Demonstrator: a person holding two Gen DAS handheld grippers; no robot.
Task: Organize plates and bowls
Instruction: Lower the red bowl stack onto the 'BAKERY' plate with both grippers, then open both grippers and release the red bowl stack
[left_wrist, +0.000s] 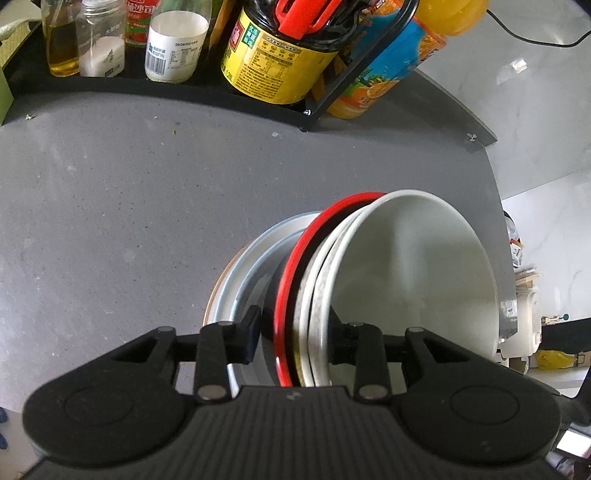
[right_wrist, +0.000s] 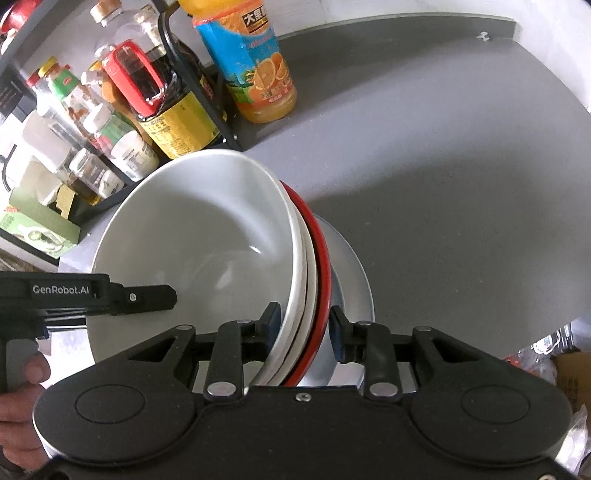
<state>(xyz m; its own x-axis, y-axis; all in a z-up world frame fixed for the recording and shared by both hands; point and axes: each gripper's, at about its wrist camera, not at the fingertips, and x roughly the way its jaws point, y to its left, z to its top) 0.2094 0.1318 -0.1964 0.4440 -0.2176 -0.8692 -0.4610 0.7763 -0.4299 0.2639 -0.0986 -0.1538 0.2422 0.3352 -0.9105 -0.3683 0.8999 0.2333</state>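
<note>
On the grey tabletop (left_wrist: 129, 206) lies a pale plate (left_wrist: 236, 280), and tipped up on it is a nested stack: a large white bowl (right_wrist: 207, 236) innermost, then a white dish, then a red-rimmed bowl (right_wrist: 320, 251) outermost. Left tongs (left_wrist: 293, 334) pinch the stack's rims, both pads touching. Right tongs (right_wrist: 304, 328) straddle the same rims, left pad touching the white bowl, right pad just clear of the red rim, partly open.

You have three nested bowls: one white bowl (right_wrist: 199, 243), one speckled bowl (left_wrist: 317, 291) and one red-rimmed bowl (left_wrist: 295, 266). One pale plate (right_wrist: 354, 280) sits beneath. You hold two grippers, one orange juice bottle (right_wrist: 255, 70) stands behind.
</note>
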